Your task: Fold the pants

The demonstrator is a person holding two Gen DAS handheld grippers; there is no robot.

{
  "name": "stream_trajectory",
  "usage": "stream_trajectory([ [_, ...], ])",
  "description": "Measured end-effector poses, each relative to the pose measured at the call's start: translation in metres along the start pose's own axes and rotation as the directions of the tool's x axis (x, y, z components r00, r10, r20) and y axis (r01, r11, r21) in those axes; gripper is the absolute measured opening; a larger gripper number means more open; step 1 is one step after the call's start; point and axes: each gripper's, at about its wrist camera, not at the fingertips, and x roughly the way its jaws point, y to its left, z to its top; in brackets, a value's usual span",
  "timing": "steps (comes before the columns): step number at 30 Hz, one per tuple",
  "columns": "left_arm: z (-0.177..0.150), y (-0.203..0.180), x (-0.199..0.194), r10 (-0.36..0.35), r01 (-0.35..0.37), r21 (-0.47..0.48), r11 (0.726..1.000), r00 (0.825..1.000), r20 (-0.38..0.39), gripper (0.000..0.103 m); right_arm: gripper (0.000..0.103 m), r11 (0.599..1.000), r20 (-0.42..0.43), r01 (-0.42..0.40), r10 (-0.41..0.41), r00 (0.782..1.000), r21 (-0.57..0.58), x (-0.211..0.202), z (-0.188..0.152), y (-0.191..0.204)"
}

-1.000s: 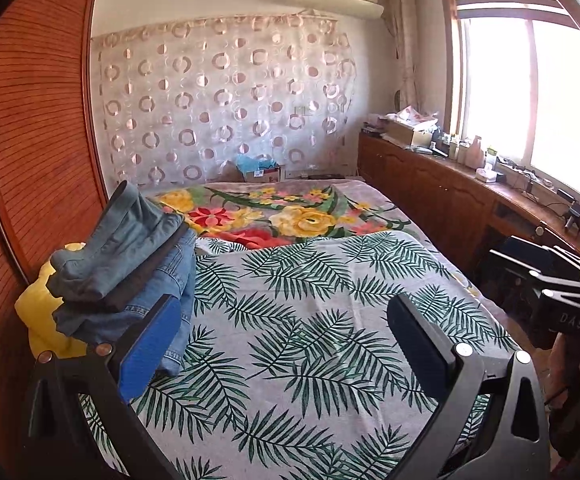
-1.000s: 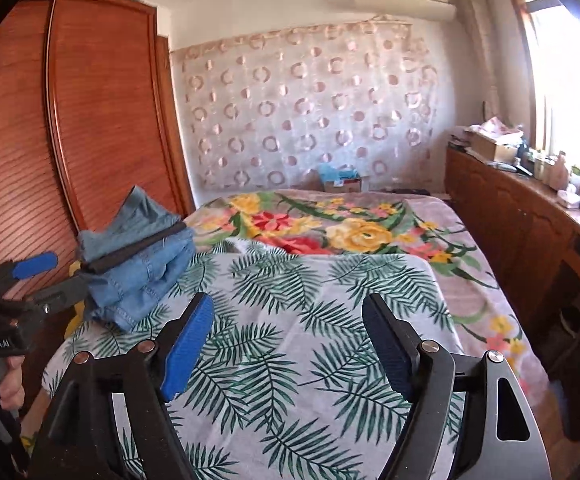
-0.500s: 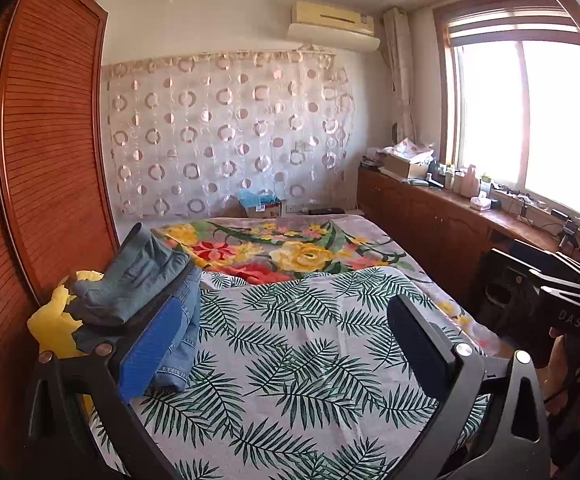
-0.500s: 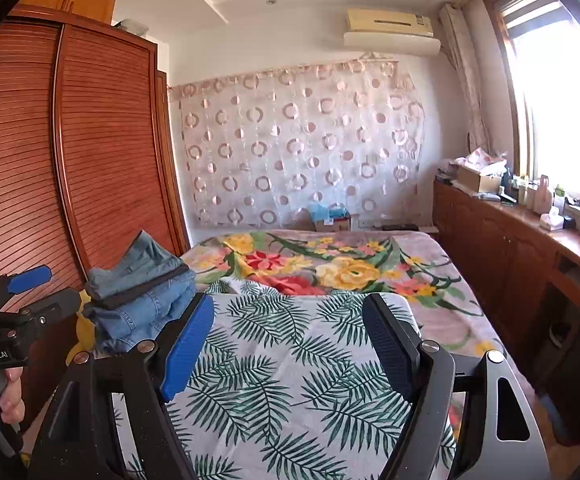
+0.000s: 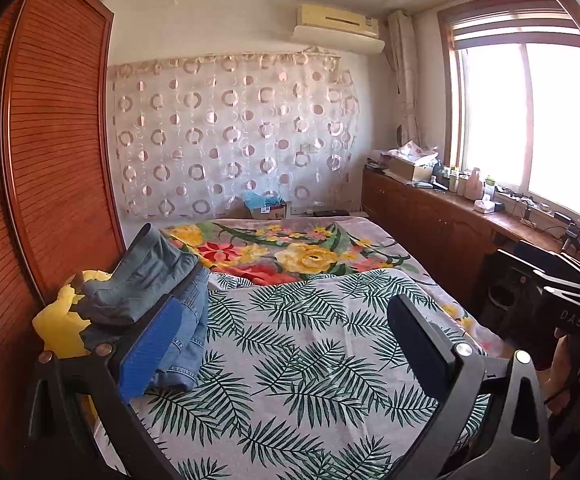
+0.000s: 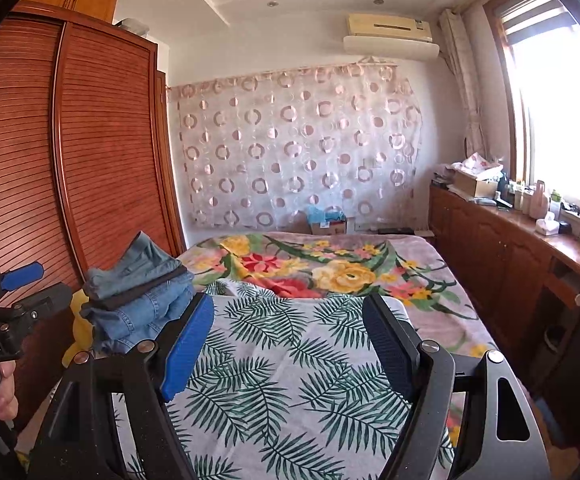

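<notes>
The folded jeans (image 5: 158, 300) lie in a stack at the left edge of the bed (image 5: 290, 352), next to the wardrobe (image 5: 50, 168), with a grey-blue pair on top and a lighter blue pair beneath. A yellow cloth (image 5: 60, 322) lies under and beside the stack. In the right wrist view the same stack (image 6: 138, 292) sits left of the leaf-print sheet (image 6: 282, 380).

The left gripper (image 5: 282, 344) hangs over the near part of the bed with its fingers wide and nothing between them; its blue pad (image 5: 150, 348) overlaps the lower jeans in view, though contact cannot be judged. The right gripper (image 6: 286, 348) is likewise spread wide and holds nothing above the sheet.

Beyond the sheet a floral blanket (image 5: 301, 248) covers the far half. A patterned curtain (image 5: 230, 136) hangs on the back wall, and a wooden worktop (image 5: 485, 212) runs under the window (image 5: 529, 120).
</notes>
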Motion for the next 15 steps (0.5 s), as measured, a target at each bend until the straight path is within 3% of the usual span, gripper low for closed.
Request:
stream_trajectory([
  [15, -0.0029, 0.0017, 0.0052, 0.004, -0.004, -0.006, 1.0, 1.0, -0.012, 0.103, 0.078, 1.0, -0.009, -0.002, 0.002, 1.0, -0.011, 0.0002, 0.0027, -0.0026],
])
